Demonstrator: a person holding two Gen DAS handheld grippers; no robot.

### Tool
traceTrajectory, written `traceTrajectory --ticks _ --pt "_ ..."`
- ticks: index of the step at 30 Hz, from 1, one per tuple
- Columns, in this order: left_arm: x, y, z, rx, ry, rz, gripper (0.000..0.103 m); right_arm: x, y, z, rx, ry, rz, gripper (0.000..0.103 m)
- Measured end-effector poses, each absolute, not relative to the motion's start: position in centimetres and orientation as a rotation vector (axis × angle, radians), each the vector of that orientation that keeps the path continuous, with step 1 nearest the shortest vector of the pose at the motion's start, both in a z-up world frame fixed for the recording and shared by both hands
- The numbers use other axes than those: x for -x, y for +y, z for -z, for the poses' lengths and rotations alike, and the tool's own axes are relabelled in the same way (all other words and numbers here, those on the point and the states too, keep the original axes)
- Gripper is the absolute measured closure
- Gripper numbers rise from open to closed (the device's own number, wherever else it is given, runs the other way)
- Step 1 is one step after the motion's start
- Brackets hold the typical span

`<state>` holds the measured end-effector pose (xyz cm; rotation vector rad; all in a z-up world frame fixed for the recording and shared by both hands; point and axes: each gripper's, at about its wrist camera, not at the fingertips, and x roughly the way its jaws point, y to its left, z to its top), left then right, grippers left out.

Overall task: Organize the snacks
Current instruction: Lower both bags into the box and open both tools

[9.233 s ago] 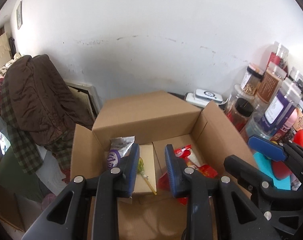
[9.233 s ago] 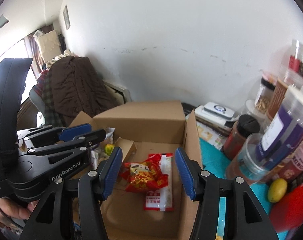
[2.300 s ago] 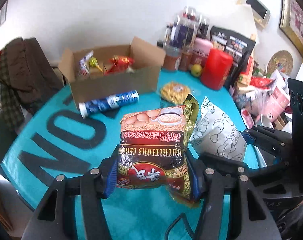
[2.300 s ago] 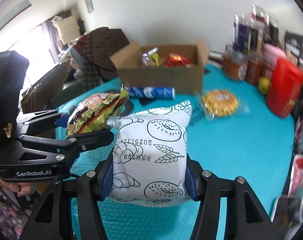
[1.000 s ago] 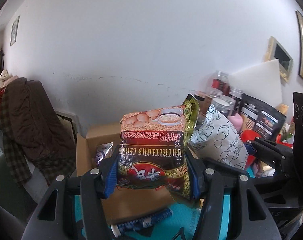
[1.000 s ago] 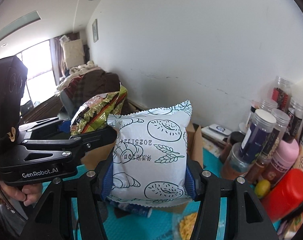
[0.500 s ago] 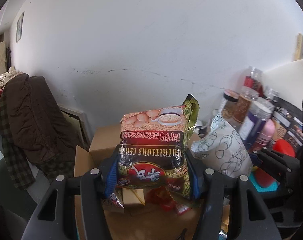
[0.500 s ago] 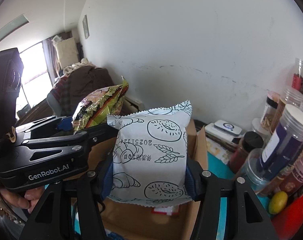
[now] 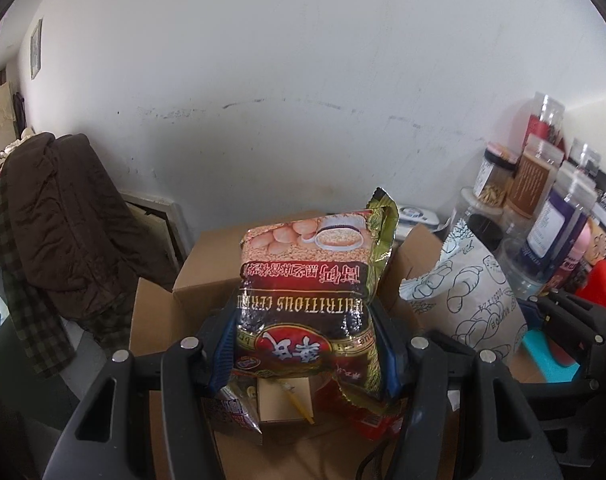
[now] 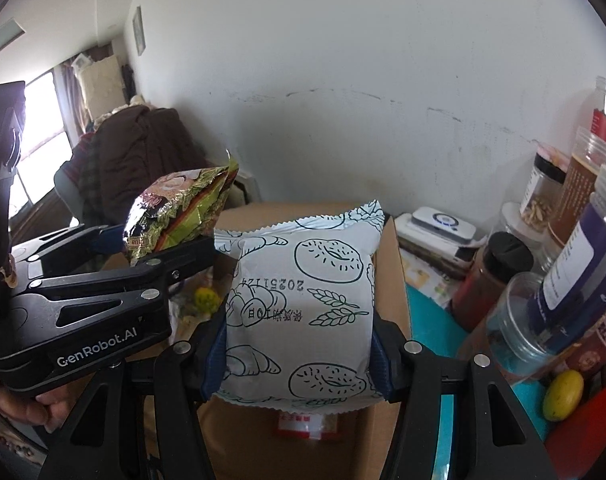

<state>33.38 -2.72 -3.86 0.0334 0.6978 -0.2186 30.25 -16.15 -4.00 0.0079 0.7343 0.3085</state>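
The left gripper (image 9: 305, 356) is clamped partway closed on a glossy, crinkled foil cereal bag (image 9: 307, 292), held over the open cardboard box (image 9: 155, 320). Just right of it, the right gripper (image 10: 299, 364) pinches a smooth, pillow-shaped white bread packet (image 10: 303, 308) printed with bagels and croissants, also above the box. By my judgement the sorting is well along: several small wrappers already lie on the box's matte brown floor, and these 2 packets only need lowering and letting go. Ribbed clear plastic jars (image 10: 575, 264) crowd the far right.
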Motion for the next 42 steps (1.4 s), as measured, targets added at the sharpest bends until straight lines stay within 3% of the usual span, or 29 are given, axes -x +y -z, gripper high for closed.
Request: traceTrajectory --ticks 16,22,25,27,42 --pt "-36.1 -1.9 7.3 -0.030 0.842 0.145 0.046 -31.7 -14.9 6.2 -0.016 0.836 -0.312 0.043" --pt "-36.8 -1.7 8.4 -0.030 0.915 0.123 0.045 -31.9 -14.9 6.2 -0.009 0.842 -0.302 0.039" --pt "-37.1 -2.1 9.0 -0.056 0.943 0.106 0.043 -31.9 -15.3 6.0 -0.019 0.829 -0.288 0.029" --pt "-37.1 -2.2 9.1 -0.043 0.959 0.116 0.043 -31.9 -15.4 6.1 -0.016 0.832 -0.285 0.029" --pt "-34.1 -1.6 4.9 -0.036 0.861 0.136 0.043 -29.5 -15.7 3.3 0.013 0.785 -0.275 0.029"
